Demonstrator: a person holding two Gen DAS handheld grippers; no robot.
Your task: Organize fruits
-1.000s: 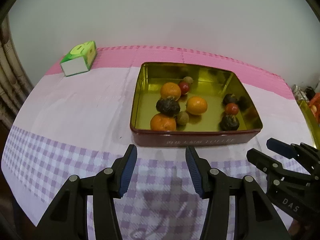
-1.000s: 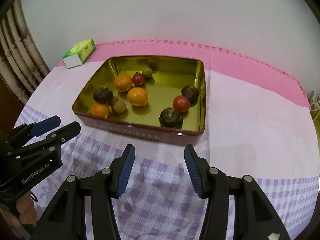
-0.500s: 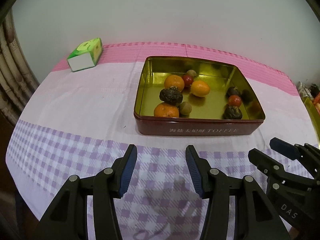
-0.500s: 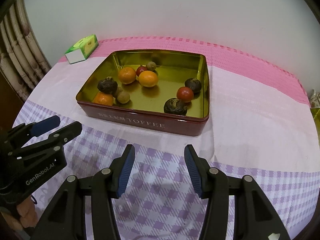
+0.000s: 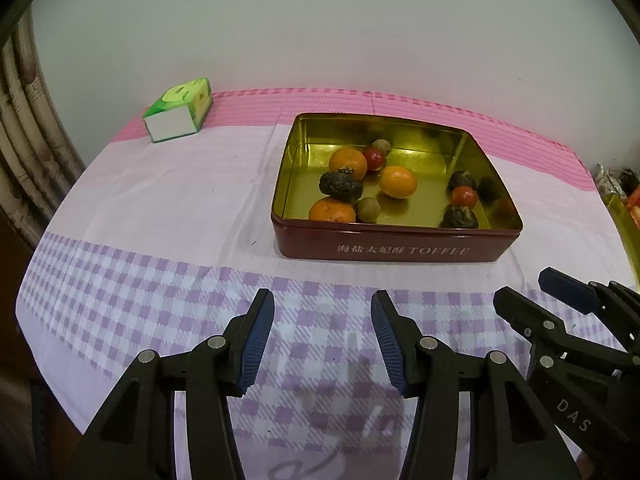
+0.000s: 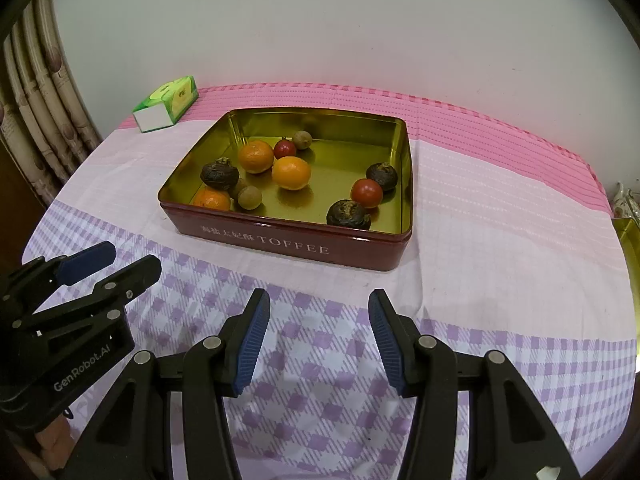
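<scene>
A dark red toffee tin (image 5: 400,250) (image 6: 288,242) with a gold inside stands on the table. It holds several fruits: oranges (image 5: 398,182) (image 6: 291,173), small red fruits (image 5: 464,196) (image 6: 367,193), dark wrinkled fruits (image 5: 340,186) (image 6: 348,214) and small brown-green ones (image 5: 368,210) (image 6: 250,197). My left gripper (image 5: 322,334) is open and empty, low over the checked cloth in front of the tin. My right gripper (image 6: 316,334) is open and empty, also in front of the tin. Each gripper shows in the other's view: the right one (image 5: 536,300), the left one (image 6: 116,264).
A green and white tissue box (image 5: 178,110) (image 6: 166,109) lies at the back left. A second gold tin's edge (image 5: 624,224) (image 6: 628,232) shows at the far right. Curtains (image 6: 36,120) hang at the left. A white wall stands behind the table.
Both grippers have drawn back and lowered, so the tin looks farther off and its front wall with the lettering shows. Both stayed open and empty.
</scene>
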